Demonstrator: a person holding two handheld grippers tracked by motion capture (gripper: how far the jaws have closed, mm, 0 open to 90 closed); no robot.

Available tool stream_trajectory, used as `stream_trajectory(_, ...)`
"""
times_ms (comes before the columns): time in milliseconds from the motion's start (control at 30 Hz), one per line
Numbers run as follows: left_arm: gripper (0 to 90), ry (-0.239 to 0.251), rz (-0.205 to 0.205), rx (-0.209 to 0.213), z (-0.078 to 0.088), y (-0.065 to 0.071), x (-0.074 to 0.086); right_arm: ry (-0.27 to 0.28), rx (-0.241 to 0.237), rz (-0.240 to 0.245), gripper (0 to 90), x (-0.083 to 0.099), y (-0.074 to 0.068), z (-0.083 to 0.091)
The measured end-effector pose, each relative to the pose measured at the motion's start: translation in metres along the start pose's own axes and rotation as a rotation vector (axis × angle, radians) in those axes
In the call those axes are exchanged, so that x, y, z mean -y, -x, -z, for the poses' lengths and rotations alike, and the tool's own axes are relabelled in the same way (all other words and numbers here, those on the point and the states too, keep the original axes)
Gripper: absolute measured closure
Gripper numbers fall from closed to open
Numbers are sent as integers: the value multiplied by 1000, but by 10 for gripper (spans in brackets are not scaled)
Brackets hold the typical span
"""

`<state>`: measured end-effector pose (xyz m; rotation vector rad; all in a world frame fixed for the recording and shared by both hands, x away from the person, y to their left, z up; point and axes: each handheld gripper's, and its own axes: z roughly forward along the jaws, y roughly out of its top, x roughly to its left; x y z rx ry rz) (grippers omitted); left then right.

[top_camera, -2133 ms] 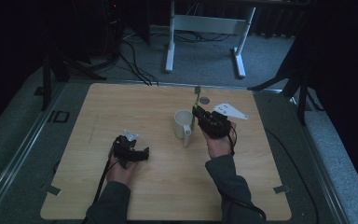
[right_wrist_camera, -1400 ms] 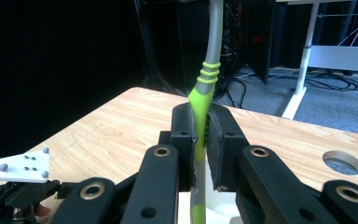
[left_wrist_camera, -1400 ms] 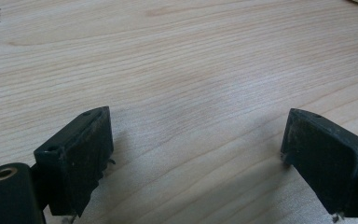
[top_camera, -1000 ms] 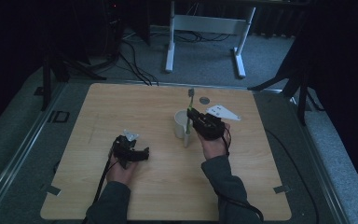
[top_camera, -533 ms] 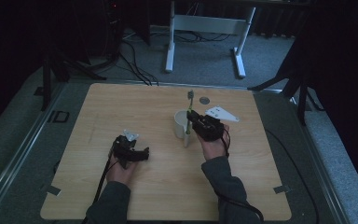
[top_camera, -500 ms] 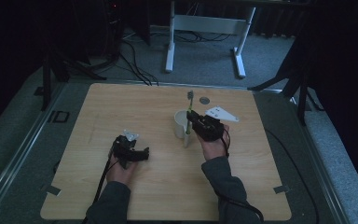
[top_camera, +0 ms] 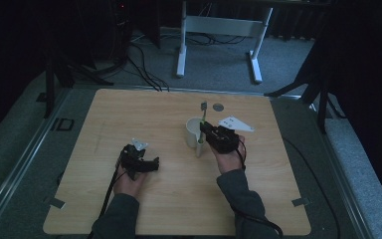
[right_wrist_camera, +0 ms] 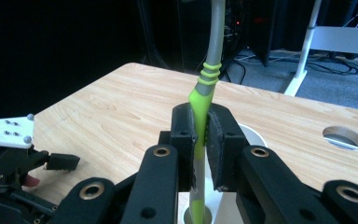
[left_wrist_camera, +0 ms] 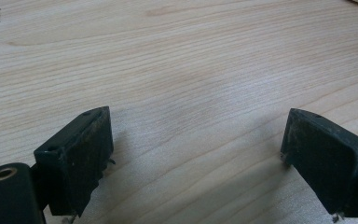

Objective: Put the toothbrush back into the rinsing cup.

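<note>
Two hand-held black grippers, grey-sleeved arms

The left gripper and right gripper are matt black, each topped with a pale three-cornered plate studded with small knobs, the right plate the plainer to see. Their blocky jaws carry worn, dusty pads and brass-ringed screw holes. A dark cable trails along the left forearm. The sleeves look grey, perhaps blue-grey in this dim light.
</note>
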<state>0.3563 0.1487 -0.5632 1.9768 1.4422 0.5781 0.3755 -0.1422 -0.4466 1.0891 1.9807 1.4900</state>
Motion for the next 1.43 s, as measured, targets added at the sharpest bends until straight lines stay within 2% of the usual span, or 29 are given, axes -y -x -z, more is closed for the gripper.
stream_trajectory(167,93,0,0,0,0,0,0,-19,-8,-3,814,2,0,0)
stream_trajectory(267,93,1,1,0,0,0,0,-63,-14,-12,782,3,0,-2)
stream_trajectory(333,93,0,0,0,0,0,0,-96,-44,-28,603,5,1,-5)
stream_trajectory(367,93,0,-2,1,0,0,0,-97,-38,-10,521,8,0,-5)
stream_trajectory(400,93,0,-3,1,0,0,0,-122,-17,9,462,10,-1,-5)
stream_trajectory(433,93,0,-2,1,0,0,0,-153,-3,18,422,12,-1,-6)
stream_trajectory(567,93,0,-2,1,0,0,0,-166,13,41,351,17,-3,-5)
stream_trajectory(1033,93,1,-4,2,0,0,0,-195,27,66,292,22,-4,1)
stream_trajectory(1300,93,2,-3,2,0,0,0,-269,55,48,286,34,12,15)
stream_trajectory(1433,93,1,-5,2,0,0,0,-308,100,16,287,41,22,25)
